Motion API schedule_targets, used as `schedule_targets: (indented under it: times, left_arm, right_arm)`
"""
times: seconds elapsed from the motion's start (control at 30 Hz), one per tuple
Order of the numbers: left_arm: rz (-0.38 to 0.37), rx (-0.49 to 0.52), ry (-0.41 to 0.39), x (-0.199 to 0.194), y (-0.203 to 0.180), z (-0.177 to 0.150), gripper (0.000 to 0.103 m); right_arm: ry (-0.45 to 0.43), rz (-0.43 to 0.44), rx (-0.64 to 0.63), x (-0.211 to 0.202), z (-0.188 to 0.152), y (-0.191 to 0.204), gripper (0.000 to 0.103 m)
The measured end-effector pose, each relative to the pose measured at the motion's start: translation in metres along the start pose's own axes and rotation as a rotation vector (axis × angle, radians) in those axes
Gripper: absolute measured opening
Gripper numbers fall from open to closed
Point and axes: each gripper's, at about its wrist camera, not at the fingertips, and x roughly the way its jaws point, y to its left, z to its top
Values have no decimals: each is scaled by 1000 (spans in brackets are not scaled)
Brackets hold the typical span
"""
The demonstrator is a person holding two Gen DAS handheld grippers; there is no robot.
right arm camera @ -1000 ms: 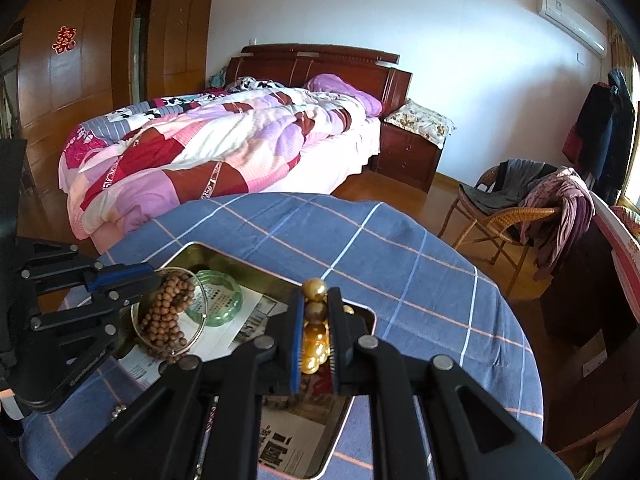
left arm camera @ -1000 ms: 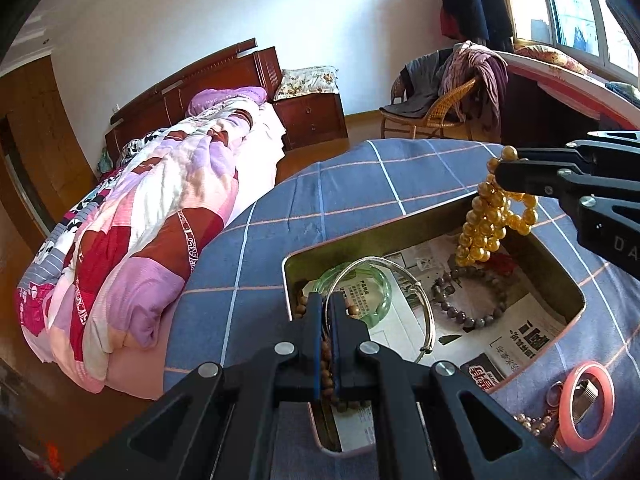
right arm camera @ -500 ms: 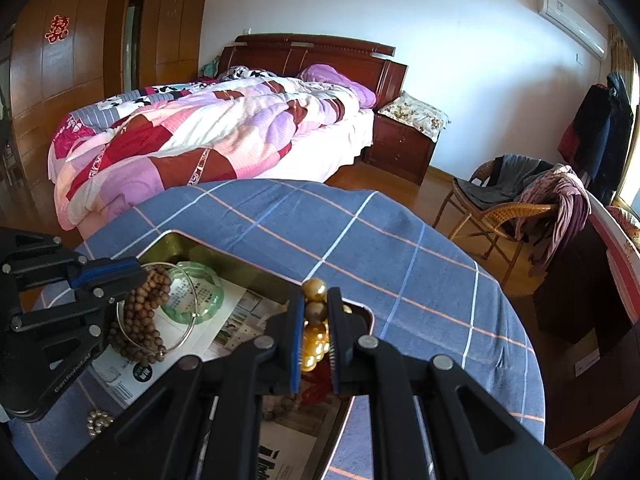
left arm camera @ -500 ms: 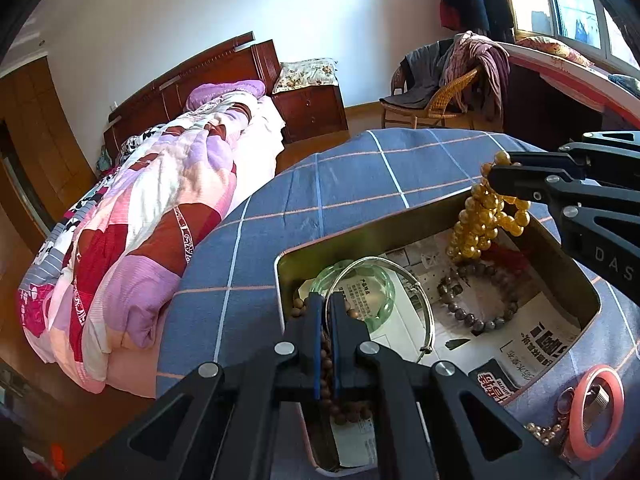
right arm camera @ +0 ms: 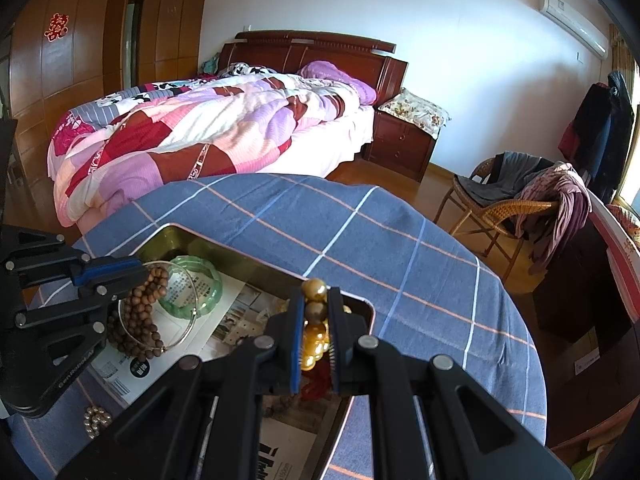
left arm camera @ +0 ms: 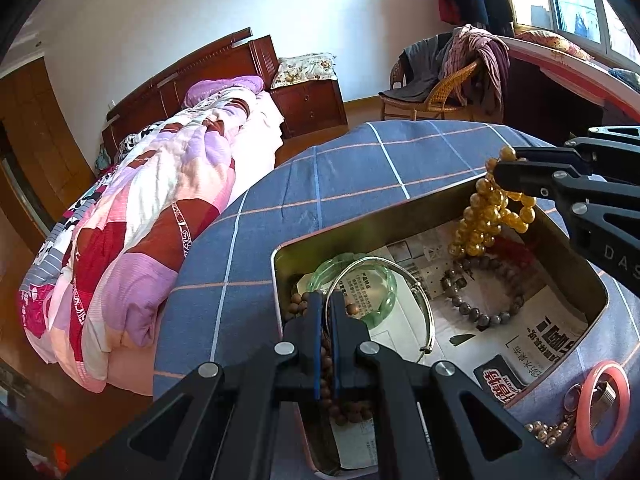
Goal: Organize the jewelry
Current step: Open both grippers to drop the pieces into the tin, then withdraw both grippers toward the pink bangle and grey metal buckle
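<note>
An open metal tin (left arm camera: 400, 216) lined with newspaper sits on the blue checked tablecloth (left arm camera: 340, 176). My left gripper (left arm camera: 328, 300) is shut on a brown wooden bead bracelet (right arm camera: 140, 312) and a thin silver bangle (left arm camera: 424, 304), low over the tin's left end. My right gripper (right arm camera: 315, 300) is shut on a golden bead bracelet (left arm camera: 480, 216) that hangs over the tin's far right corner. A green jade bangle (left arm camera: 360, 280) and a grey bead bracelet (left arm camera: 484, 312) lie in the tin.
A pink ring (left arm camera: 600, 408), a key ring and a small pearl-like bead bracelet (left arm camera: 544, 432) lie on the cloth to the right of the tin. The table's round edge drops to the floor beside a bed (right arm camera: 200, 132). A wicker chair (right arm camera: 508, 208) stands beyond.
Both grippers have lowered toward the tin with their bracelets. The golden beads now hang closer to the tin's inside.
</note>
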Motion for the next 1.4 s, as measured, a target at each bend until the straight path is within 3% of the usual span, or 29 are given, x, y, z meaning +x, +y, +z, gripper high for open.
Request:
schedule_targets:
  times: [0.13, 0.2, 0.23, 0.3, 0.33, 0.37, 0.87, 1.17, 1.4]
  left_arm:
    - [12, -1, -9, -1, 0, 0, 6]
    - [13, -4, -4, -1, 0, 0, 7]
    - [9, -4, -7, -3, 0, 0, 13]
    - [39, -5, -21, -9, 0, -1, 42]
    - [54, -7, -41, -14, 1, -2, 65]
    - [65, -9, -61, -19, 2, -3, 73]
    - [61, -36, -90, -79, -4, -63, 73]
    - [6, -73, -23, -77, -22, -100, 73]
    - [-23, -89, -26, -80, -34, -108, 73]
  right_arm:
    - [0, 7, 7, 0, -2, 0, 14]
    - [-2, 18, 15, 1, -4, -1, 31]
    - [-2, 25, 20, 1, -5, -1, 38]
    - [-3, 19, 29, -1, -9, -2, 39]
    - [-1, 22, 36, -2, -10, -3, 39]
    - [1, 27, 45, -3, -12, -5, 41]
    - [30, 13, 125, -59, -79, -19, 48]
    - [111, 45, 116, -68, -122, -7, 49]
    - [172, 57, 99, -56, -133, -3, 47]
